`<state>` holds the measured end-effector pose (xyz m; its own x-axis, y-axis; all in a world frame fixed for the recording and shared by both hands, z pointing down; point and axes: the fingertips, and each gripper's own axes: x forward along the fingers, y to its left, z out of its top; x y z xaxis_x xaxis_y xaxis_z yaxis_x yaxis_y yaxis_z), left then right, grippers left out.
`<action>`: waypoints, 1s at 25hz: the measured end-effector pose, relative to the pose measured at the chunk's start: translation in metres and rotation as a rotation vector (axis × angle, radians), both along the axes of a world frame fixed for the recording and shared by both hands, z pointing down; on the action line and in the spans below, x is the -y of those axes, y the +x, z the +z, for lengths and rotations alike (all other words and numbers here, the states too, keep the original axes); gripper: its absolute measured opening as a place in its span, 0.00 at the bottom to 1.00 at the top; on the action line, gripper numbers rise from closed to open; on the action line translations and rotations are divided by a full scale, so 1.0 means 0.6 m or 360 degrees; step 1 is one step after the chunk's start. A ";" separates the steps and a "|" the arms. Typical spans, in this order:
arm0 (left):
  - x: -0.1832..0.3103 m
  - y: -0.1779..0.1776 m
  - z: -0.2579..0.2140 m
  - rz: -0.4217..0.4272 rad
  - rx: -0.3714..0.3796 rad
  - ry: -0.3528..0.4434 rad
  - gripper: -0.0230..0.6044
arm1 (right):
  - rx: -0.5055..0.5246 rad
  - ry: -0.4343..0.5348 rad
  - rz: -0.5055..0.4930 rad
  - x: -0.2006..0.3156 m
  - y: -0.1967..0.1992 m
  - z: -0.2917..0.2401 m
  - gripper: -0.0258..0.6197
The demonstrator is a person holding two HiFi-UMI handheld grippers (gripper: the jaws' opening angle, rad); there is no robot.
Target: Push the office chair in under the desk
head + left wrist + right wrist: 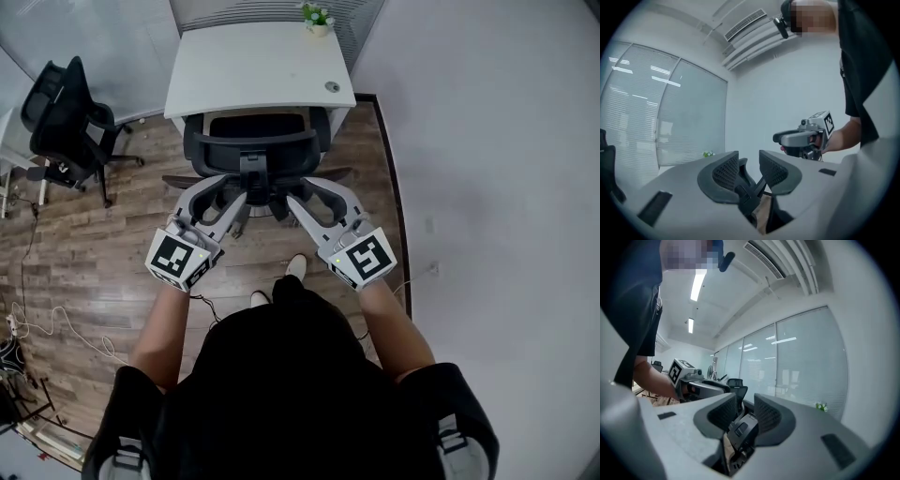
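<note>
Since both claws meet on the central spine of the black mesh office chair (255, 131), the coming push turns on one line. The white rectangular desk (253, 66) lies straight ahead of the person, beyond the chair, and the chair's back-to-front axis points into the desk's opening. The left gripper (234, 192) comes in from the left and the right gripper (302, 194) from the right, about equally near, angled together like a wedge. Each claw is drawn narrow around the chair's black plastic back bracket (254, 173), which fills the gap between the ribbed pads (765, 417) in the right gripper view. The chair faces the desk squarely, its backrest towards the person and its wheeled base on the wooden floor. Its seat seems partly under the desktop, though the edge hides how far.
</note>
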<state>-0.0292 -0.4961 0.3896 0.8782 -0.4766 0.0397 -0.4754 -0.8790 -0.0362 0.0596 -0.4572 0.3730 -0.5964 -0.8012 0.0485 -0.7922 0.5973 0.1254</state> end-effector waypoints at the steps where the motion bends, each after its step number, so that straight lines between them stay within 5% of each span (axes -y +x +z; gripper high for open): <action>1: -0.007 0.001 -0.002 0.0005 0.0002 0.0021 0.22 | 0.0019 0.0001 0.0010 -0.002 -0.001 -0.002 0.22; 8: -0.035 0.005 -0.010 0.0003 -0.0003 0.0081 0.04 | 0.0095 0.0039 0.0040 -0.013 -0.008 -0.015 0.06; 25: -0.037 0.015 -0.026 0.0009 0.0041 0.0174 0.03 | 0.0116 0.0011 0.0010 -0.012 -0.016 -0.019 0.04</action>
